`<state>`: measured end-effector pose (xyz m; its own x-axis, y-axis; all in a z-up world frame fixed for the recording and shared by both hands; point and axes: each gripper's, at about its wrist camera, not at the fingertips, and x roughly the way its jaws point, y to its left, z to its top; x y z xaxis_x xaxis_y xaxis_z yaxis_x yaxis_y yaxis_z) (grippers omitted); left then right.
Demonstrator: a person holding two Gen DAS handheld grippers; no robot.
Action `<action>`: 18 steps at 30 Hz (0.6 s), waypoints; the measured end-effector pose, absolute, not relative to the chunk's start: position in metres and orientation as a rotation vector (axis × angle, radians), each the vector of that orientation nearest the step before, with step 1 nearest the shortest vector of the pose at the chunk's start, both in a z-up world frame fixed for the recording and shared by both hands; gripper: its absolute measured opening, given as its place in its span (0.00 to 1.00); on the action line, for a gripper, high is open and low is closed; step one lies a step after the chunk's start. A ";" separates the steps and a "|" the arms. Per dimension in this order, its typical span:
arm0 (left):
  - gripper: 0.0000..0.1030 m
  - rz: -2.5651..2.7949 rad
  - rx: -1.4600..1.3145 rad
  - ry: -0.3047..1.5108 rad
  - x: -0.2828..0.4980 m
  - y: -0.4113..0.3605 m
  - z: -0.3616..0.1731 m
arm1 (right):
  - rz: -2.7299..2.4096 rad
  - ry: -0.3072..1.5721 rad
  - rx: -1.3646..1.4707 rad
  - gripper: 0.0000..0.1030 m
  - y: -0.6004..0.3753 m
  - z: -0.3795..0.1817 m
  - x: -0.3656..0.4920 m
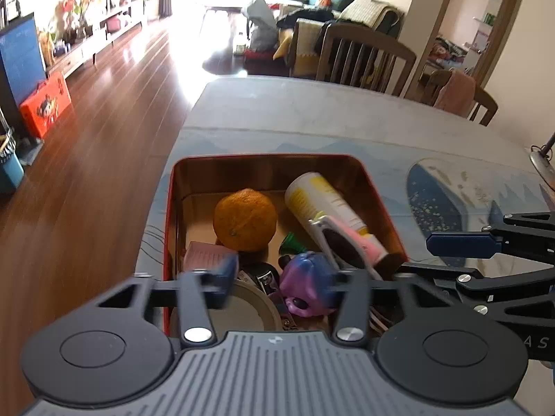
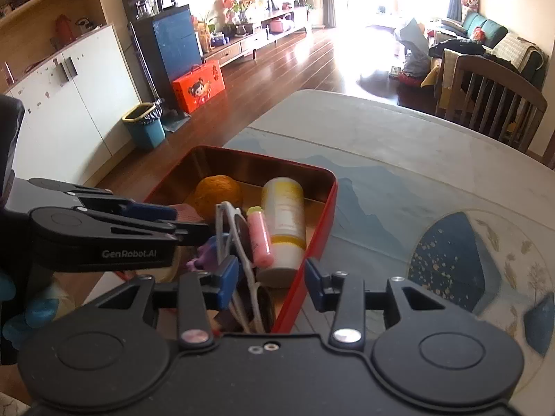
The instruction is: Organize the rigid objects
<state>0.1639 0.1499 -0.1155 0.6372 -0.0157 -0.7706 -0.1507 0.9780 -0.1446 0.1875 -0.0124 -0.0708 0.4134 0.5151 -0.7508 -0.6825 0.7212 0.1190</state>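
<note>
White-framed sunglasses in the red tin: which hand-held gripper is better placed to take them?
Probably the right hand-held gripper: open, its fingers straddle the white-framed sunglasses. The left hand-held gripper hangs over the purple toy.

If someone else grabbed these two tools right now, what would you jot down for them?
Left gripper: open, empty, over the near end of the tin.
Right gripper: open, empty, straddling the tin's right wall.
In the tin: orange, yellow-white bottle, pink tube, white sunglasses, purple toy, tape roll, pink box, and smaller bits I cannot identify.
Done: those items are in.
Left: a metal utensil lies at the table's far right edge; possibly that next.
</note>
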 end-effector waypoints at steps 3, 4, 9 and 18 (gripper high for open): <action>0.71 0.083 -0.189 0.837 0.150 0.147 -0.104 | 0.759 0.833 -0.204 0.52 -0.017 -0.064 0.177; 0.71 0.083 -0.184 0.832 0.147 0.147 -0.101 | 0.758 0.821 -0.195 0.57 -0.020 -0.061 0.173; 0.71 0.084 -0.161 0.797 0.122 0.142 -0.085 | 0.747 0.775 -0.168 0.69 -0.031 -0.048 0.154; 0.79 0.098 -0.155 0.746 0.078 0.133 -0.061 | 0.714 0.699 -0.122 0.94 -0.051 -0.032 0.120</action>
